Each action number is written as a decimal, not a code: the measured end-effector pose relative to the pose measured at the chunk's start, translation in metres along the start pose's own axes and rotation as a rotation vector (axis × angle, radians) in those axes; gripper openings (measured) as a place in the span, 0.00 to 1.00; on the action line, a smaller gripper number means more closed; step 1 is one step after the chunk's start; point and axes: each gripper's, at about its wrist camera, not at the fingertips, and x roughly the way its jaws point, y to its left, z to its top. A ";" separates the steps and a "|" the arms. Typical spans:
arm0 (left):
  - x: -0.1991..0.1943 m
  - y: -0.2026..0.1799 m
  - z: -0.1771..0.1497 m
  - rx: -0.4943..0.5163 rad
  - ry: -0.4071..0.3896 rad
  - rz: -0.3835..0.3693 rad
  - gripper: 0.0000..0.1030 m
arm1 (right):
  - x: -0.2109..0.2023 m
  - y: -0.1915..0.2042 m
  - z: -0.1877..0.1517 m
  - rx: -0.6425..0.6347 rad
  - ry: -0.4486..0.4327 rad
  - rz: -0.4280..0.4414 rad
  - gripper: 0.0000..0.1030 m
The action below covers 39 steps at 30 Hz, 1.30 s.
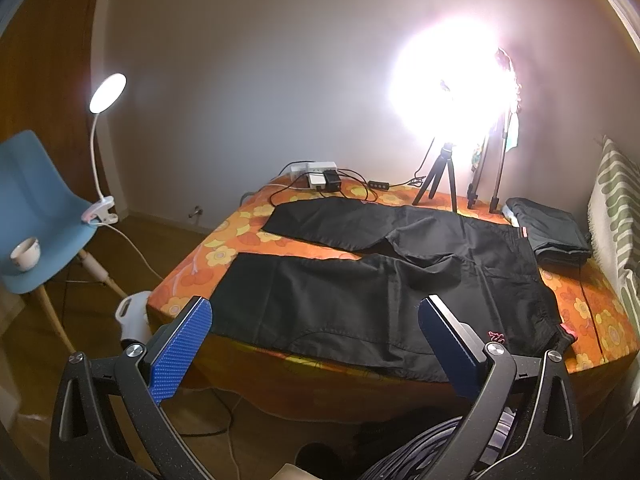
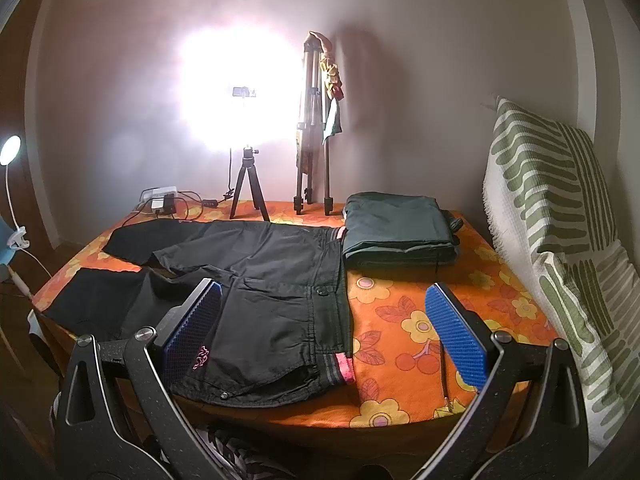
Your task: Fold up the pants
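Note:
Black pants (image 1: pixel 360 272) lie spread flat on the orange flowered table (image 1: pixel 224 248), legs apart and pointing left, waistband to the right. In the right wrist view the same pants (image 2: pixel 256 288) show a striped pink-edged waistband (image 2: pixel 340 372) and a small pink logo near the front edge. My left gripper (image 1: pixel 316 312) hangs open before the near leg, nothing between its blue pads. My right gripper (image 2: pixel 324 300) is open too, held above the waistband end near the table's front edge, with bare cloth of the table (image 2: pixel 408 320) under its right finger.
A folded dark garment (image 2: pixel 396 236) lies at the back right. A glaring lamp on a small tripod (image 2: pixel 248 184), a taller folded tripod (image 2: pixel 312 128), a power strip with cables (image 2: pixel 160 196) stand at the back. A green-striped cushion (image 2: pixel 560 220) is right; a blue chair (image 1: pixel 36 216) with cup and clip lamp is left.

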 end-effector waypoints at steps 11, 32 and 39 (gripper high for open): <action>-0.001 0.000 0.002 -0.001 -0.001 0.001 1.00 | -0.002 0.000 0.001 -0.002 -0.006 -0.003 1.00; -0.006 0.001 0.003 -0.002 -0.009 0.005 1.00 | -0.004 0.000 0.001 -0.005 -0.013 -0.005 1.00; -0.006 0.001 0.003 -0.002 -0.011 0.007 1.00 | -0.005 0.000 0.002 -0.005 -0.014 -0.005 1.00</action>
